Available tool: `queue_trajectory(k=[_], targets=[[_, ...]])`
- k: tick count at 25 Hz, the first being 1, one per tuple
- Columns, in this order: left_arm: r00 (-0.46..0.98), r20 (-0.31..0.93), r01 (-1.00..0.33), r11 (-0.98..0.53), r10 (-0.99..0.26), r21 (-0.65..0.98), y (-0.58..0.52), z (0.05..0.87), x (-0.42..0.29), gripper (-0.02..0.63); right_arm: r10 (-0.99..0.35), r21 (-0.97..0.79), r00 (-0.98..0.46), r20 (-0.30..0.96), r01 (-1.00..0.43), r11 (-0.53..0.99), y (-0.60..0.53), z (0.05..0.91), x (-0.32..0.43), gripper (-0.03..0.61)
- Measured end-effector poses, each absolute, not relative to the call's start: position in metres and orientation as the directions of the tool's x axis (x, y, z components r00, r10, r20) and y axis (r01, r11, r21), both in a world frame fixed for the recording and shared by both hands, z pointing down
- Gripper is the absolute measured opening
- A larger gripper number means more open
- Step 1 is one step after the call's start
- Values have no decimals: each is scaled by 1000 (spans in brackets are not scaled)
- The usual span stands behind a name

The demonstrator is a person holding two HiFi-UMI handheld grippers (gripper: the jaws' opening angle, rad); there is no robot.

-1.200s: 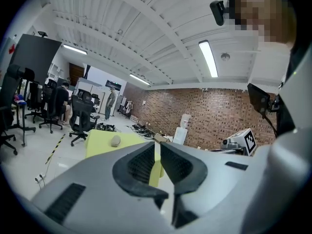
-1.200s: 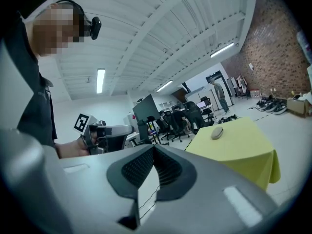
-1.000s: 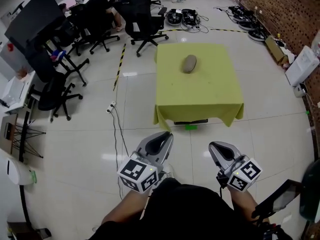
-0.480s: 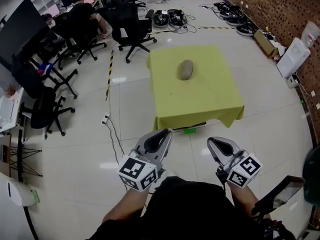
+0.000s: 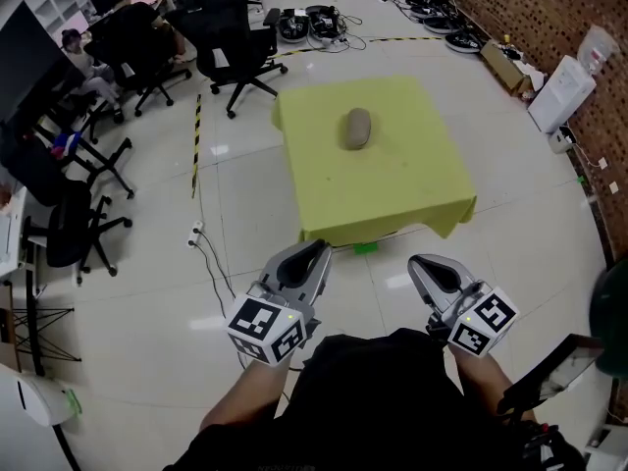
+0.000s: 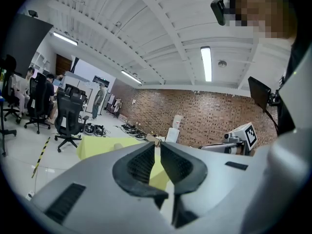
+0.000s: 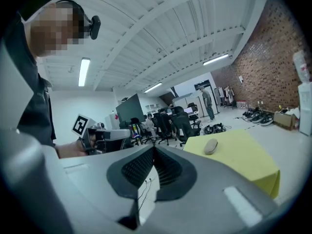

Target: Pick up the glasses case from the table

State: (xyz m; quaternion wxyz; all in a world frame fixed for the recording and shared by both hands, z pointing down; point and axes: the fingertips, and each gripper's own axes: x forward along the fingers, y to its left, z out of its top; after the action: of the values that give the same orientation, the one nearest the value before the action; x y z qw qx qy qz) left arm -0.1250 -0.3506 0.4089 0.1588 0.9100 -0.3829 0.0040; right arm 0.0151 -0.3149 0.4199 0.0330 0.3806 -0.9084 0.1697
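Observation:
The glasses case [image 5: 357,129], a grey-brown oval, lies on the far half of a table draped in a yellow-green cloth [image 5: 402,194]. Both grippers are held low in front of the person's body, short of the table's near edge and well away from the case. My left gripper [image 5: 316,250] is shut with nothing in it, and so is my right gripper [image 5: 417,263]. In the right gripper view the case [image 7: 210,146] shows on the cloth [image 7: 243,160] beyond the closed jaws [image 7: 154,149]. In the left gripper view the jaws [image 6: 157,147] cover most of the table [image 6: 97,145].
Black office chairs [image 5: 231,37] stand left of and behind the table. A power strip with a cable [image 5: 194,234] lies on the tiled floor at the left. A white unit [image 5: 559,91] and boxes stand along the brick wall at the right. A green mark [image 5: 365,248] sits under the table's near edge.
The table and case have drawn nearer and shifted a little left in the head view as the person walked forward. Both grippers stayed shut in front of the body.

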Motion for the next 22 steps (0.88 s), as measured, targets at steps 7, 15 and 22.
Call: queue_trajectory(k=[7, 15, 22], targets=[[710, 144, -696, -653, -690, 300, -367, 420, -123, 43, -702, -287, -686, 193, -723, 628, -331, 425, 26, 2], [692, 156, -714, -636, -705, 294, -390, 421, -115, 43, -681, -307, -710, 179, -698, 646, -361, 430, 30, 2], [660, 165, -743, -602, -733, 292, -429, 426, -99, 43, -638, -318, -752, 167, -653, 687, -410, 433, 39, 2]])
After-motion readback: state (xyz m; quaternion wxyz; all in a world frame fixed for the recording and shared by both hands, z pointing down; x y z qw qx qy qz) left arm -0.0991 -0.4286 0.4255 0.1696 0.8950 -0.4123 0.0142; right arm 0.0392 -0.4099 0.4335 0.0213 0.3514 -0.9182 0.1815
